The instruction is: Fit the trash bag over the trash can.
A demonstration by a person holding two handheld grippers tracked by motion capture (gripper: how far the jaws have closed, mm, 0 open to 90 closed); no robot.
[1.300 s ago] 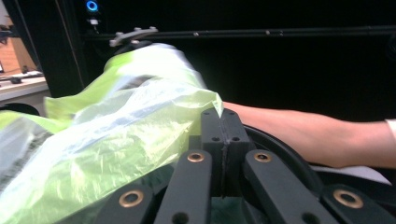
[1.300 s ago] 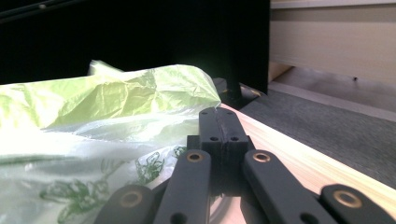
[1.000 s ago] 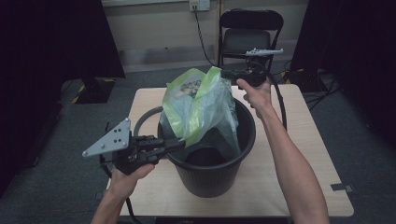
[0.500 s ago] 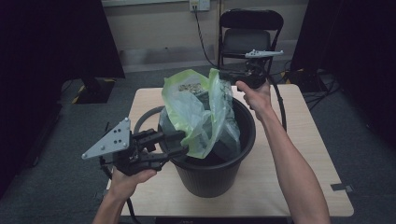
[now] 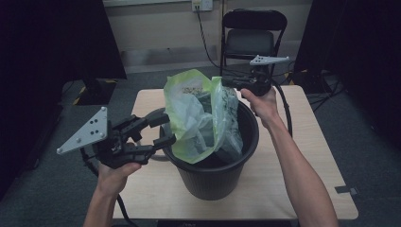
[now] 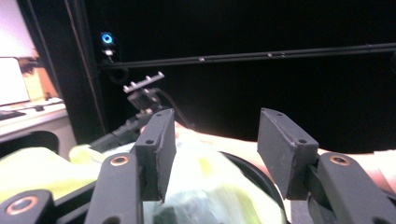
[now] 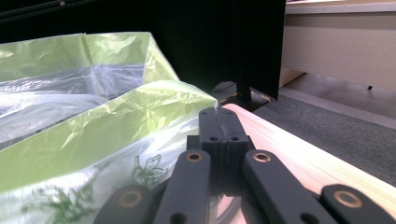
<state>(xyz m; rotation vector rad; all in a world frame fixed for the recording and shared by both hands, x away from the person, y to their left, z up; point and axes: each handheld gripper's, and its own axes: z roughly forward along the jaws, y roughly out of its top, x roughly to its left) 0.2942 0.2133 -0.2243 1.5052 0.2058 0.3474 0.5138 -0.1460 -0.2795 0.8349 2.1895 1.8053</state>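
A black bucket [image 5: 213,161] is standing near the middle of the bench [image 5: 307,156], closer to its front edge than its back. A green see-through bag [image 5: 198,118] is sitting half inside it, the upper part sticking up above the rim and leaning toward the back left.

The right tool [image 5: 227,82] is reaching in over the bucket's far rim from the back right of the bench. Its jaws are pressed fully together and are pinching the top edge of the bag; in the right gripper view the two black pads [image 7: 219,126] are meeting on the thin plastic [image 7: 116,121], with the bench's pale wood [image 7: 299,154] running past beside them.

The left tool [image 5: 163,130] is hovering at the bucket's left side, over the left edge of the bench, just beside the bag and not gripping it. Its jaws have just been opening and are standing moderately wide with nothing pressed between them. In the left gripper view the bag [image 6: 210,186] and bucket rim [image 6: 254,168] are lying beyond the spread pads [image 6: 161,149], and the right tool [image 6: 144,100] is showing farther off.

A folding chair [image 5: 253,35] is standing behind the bench.
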